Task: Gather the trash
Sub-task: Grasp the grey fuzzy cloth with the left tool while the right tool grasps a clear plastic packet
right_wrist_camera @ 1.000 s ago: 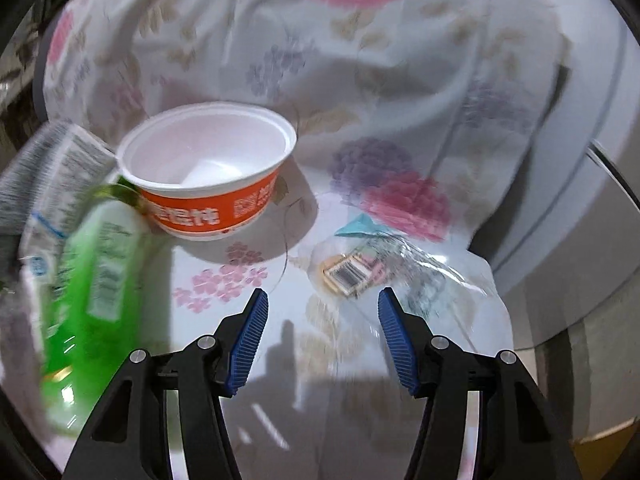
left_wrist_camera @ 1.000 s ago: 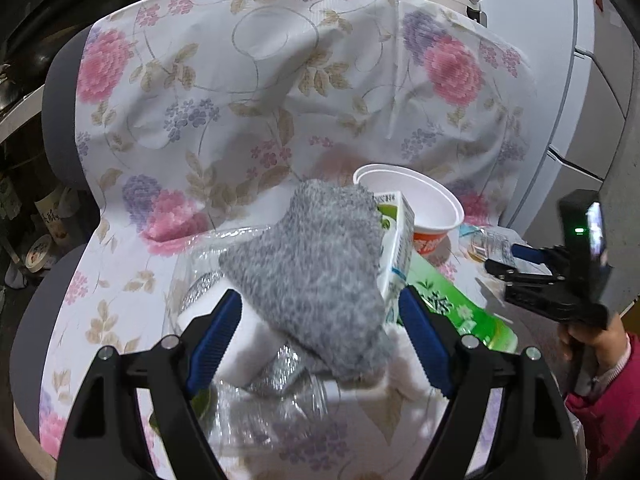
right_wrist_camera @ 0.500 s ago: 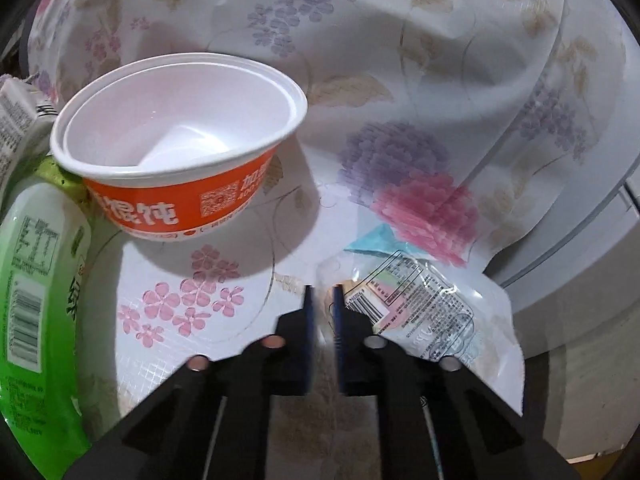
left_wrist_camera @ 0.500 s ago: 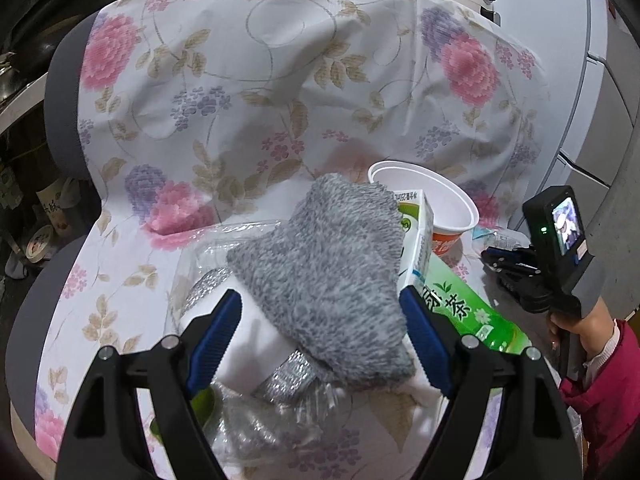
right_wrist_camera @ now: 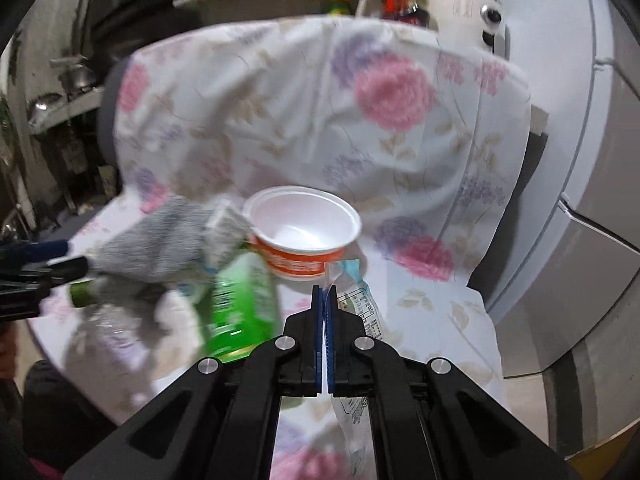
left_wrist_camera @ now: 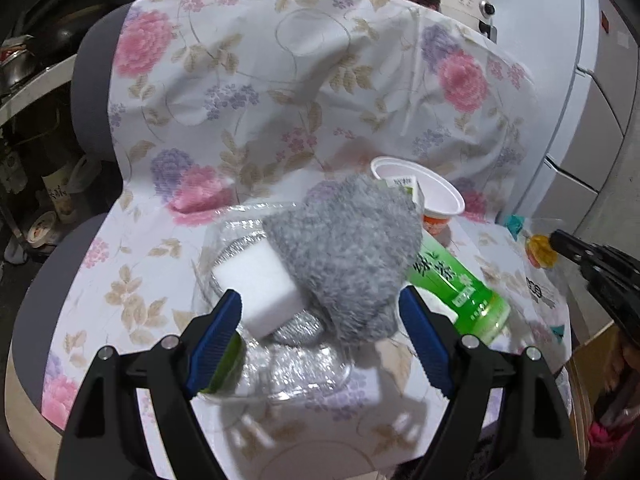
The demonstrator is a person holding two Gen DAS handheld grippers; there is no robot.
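Wrapper [right_wrist_camera: 354, 306] of thin clear plastic, crinkled, with small black print on a white label and a teal corner, pinched between the blue pads of the right gripper [right_wrist_camera: 324, 312] at lower centre of the right wrist view, loose end hanging down past the pads toward the bottom edge. Jaws just brought together, now fully closed on the sheet, nothing else between them. Right gripper pointed forward and downward over the floral cloth [left_wrist_camera: 280, 80], just in front of the white bowl [right_wrist_camera: 302, 226] with its orange band; seen from the left wrist view as a black tip at the right edge, with a pink sleeve [left_wrist_camera: 604, 440] below it in the lower right corner. Rest of the trash heaped at centre of the left wrist view on the cloth-covered grey padded seat [left_wrist_camera: 92, 92]: fuzzy grey cloth [left_wrist_camera: 348, 256] draped over a white block [left_wrist_camera: 256, 280] and a silver scouring pad [left_wrist_camera: 298, 330] in a clear plastic tray [left_wrist_camera: 300, 376]; green bottle [left_wrist_camera: 456, 280] lying on its side to the right, touching the grey cloth; small carton [left_wrist_camera: 404, 188] leaning against the bowl behind. Left gripper [left_wrist_camera: 318, 294] held wide open at lower centre, angled downward, blue pads either side of the heap, left pad beside the white block, right pad near the bottle, not pressing on anything.
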